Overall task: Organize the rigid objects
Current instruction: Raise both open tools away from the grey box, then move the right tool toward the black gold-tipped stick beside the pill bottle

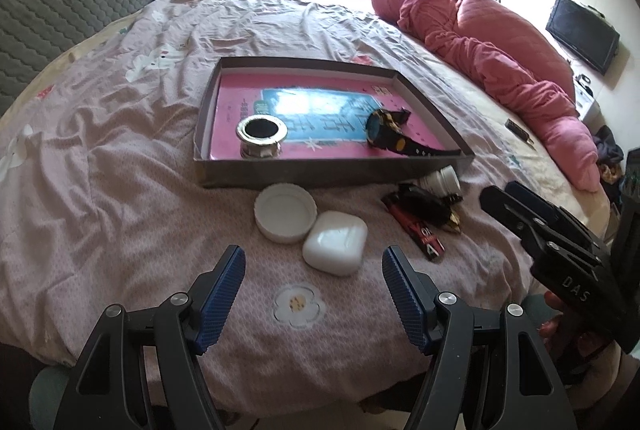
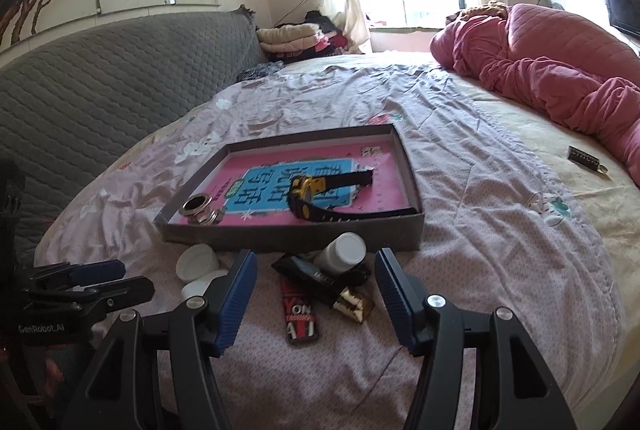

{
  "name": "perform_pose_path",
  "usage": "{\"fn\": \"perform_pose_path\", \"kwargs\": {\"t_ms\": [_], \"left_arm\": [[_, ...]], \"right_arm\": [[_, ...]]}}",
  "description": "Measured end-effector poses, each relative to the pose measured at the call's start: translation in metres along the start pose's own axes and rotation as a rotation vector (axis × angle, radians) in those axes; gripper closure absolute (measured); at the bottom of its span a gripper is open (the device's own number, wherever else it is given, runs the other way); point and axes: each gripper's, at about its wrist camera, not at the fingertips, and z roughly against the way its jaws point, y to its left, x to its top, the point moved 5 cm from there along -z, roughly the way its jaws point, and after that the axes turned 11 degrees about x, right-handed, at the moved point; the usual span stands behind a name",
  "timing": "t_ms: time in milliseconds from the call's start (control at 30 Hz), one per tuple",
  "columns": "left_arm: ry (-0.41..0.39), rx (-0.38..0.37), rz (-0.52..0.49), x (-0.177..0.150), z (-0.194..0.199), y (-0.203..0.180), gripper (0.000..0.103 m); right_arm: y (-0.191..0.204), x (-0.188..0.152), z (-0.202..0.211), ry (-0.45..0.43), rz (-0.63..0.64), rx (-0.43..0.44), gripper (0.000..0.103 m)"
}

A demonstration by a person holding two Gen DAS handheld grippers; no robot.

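A shallow grey box (image 1: 332, 172) (image 2: 288, 232) with a pink printed floor lies on the bed. Inside it are a metal ring (image 1: 262, 136) (image 2: 198, 208) and a black and yellow watch (image 1: 394, 136) (image 2: 316, 196). In front of the box lie a white round lid (image 1: 285, 212) (image 2: 199, 262), a white earbud case (image 1: 335, 248) (image 2: 198, 288), a white bottle (image 1: 442, 180) (image 2: 344, 252), a black tube (image 1: 428, 206) (image 2: 320, 280) and a red and black tag (image 1: 426, 236) (image 2: 299, 316). My left gripper (image 1: 314, 288) is open just before the case. My right gripper (image 2: 316, 294) is open above the tube and tag.
A pink quilt (image 1: 500, 50) (image 2: 560, 70) is heaped at the right of the bed. A small black item (image 2: 586, 159) (image 1: 520, 132) lies near it. A grey padded headboard (image 2: 100, 90) stands at the left, with folded clothes (image 2: 296, 38) by the window.
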Motion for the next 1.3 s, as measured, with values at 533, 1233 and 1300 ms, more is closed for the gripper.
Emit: {"fn": "perform_pose_path", "kwargs": {"t_ms": [533,1233,1300], "left_arm": [[0.058,-0.034,-0.014,-0.021,-0.02,-0.013,0.03],[0.083,-0.102,0.01,-0.009,-0.057,-0.018,0.031],[0.083,-0.107,0.009,-0.008,-0.058,-0.018,0.031]], "right_arm": [[-0.009,-0.013,-0.012,0.076,-0.056,0.004,0.042],[-0.017,-0.025,-0.042,0.188,-0.1,0.034,0.042],[-0.02,-0.026,-0.046,0.192,-0.121,0.051,0.042]]}}
